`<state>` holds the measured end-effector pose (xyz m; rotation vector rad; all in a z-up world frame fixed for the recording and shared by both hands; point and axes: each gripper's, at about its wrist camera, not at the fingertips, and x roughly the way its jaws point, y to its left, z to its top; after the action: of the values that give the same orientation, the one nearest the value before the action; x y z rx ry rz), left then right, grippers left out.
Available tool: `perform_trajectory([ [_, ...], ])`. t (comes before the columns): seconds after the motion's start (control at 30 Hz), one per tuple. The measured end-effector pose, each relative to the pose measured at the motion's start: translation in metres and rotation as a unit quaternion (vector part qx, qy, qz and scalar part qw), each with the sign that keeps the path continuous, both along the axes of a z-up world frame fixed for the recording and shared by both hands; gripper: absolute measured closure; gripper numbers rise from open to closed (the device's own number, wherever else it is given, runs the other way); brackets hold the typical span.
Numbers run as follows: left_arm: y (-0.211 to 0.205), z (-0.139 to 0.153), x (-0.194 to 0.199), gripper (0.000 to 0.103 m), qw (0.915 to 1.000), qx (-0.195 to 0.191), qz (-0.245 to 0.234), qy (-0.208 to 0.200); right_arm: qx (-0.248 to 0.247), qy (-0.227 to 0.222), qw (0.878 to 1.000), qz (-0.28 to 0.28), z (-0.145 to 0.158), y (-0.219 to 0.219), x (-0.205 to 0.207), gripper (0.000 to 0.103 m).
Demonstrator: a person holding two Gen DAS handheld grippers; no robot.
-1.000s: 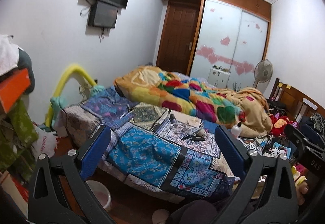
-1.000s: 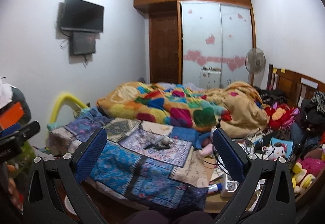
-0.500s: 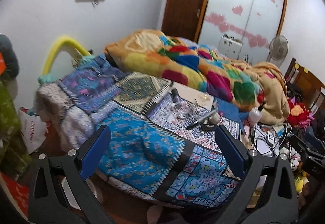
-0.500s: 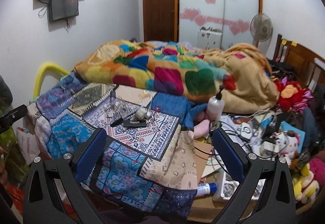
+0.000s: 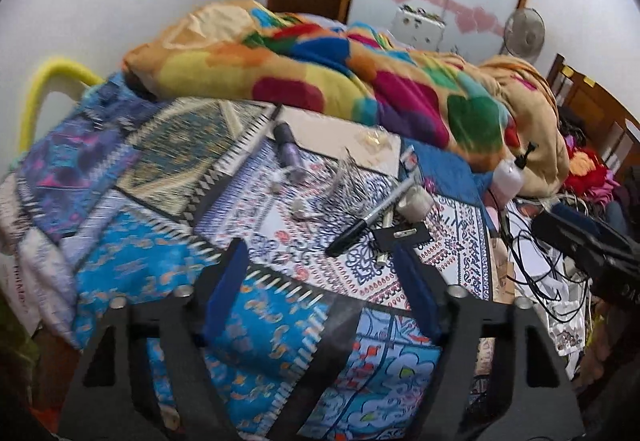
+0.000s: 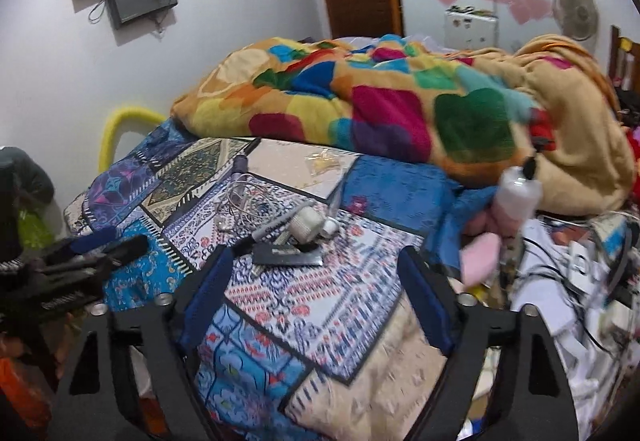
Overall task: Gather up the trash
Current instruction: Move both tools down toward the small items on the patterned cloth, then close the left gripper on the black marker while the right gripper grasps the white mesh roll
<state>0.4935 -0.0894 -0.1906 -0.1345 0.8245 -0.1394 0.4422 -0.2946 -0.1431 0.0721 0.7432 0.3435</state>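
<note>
While both grippers point down at the bed [image 5: 132, 265], nothing lies between either pair of blue pads. At the far left a yellow padded rail [image 5: 44, 81] curves up beside the bed's corner, and the patchwork bedspread [image 6: 280, 305] covers the near end of the bed from edge to edge. The left gripper [image 5: 320, 281] hangs over the near edge, its jaws about half apart and closing on empty air. Just beyond it, on the white-and-blue patterned patch toward the middle of the bedspread, the small litter sits together: a purple tube [image 5: 289, 150], a tangle of thin white cord [image 6: 244, 201], a black marker [image 5: 362, 223] lying slantwise, a flat dark card [image 6: 286, 255] and a small whitish case [image 6: 306, 227] — all touching or nearly so. A crumpled clear wrapper [image 6: 326, 161] lies a little farther back on the pale patch, near the foot of the colourful quilt [image 6: 380, 101] heaped across the far half of the bed. The right gripper [image 6: 320, 289] hovers over the same near edge, its jaws likewise half apart, closing, holding nothing. Toward the right edge a white pump bottle [image 6: 518, 195] stands tilted against the quilt — beyond it cables [image 5: 536, 265] and papers sprawl off the bed's side.
</note>
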Motion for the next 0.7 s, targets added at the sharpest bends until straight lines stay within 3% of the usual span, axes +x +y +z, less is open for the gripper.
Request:
perform_trajectory([
  [0.07, -0.004, -0.012, 0.014, 0.046, 0.9998, -0.005, -0.015, 0.011, -0.002, 0.008, 1.0, 0.011, -0.007, 0.004, 0.014, 0.034],
  [0.23, -0.013, -0.039, 0.04, 0.059, 0.9982, -0.014, -0.049, 0.032, 0.007, 0.034, 0.999, 0.033, -0.029, 0.018, 0.047, 0.051],
  [0.5, -0.024, -0.063, 0.066, 0.07, 0.9949, -0.006, -0.088, 0.047, 0.034, 0.07, 0.997, 0.025, -0.055, 0.022, 0.081, 0.055],
  [0.7, -0.026, -0.072, 0.074, 0.075, 0.9931, -0.011, -0.104, 0.053, 0.036, 0.095, 0.995, 0.019, -0.067, 0.027, 0.09, 0.063],
])
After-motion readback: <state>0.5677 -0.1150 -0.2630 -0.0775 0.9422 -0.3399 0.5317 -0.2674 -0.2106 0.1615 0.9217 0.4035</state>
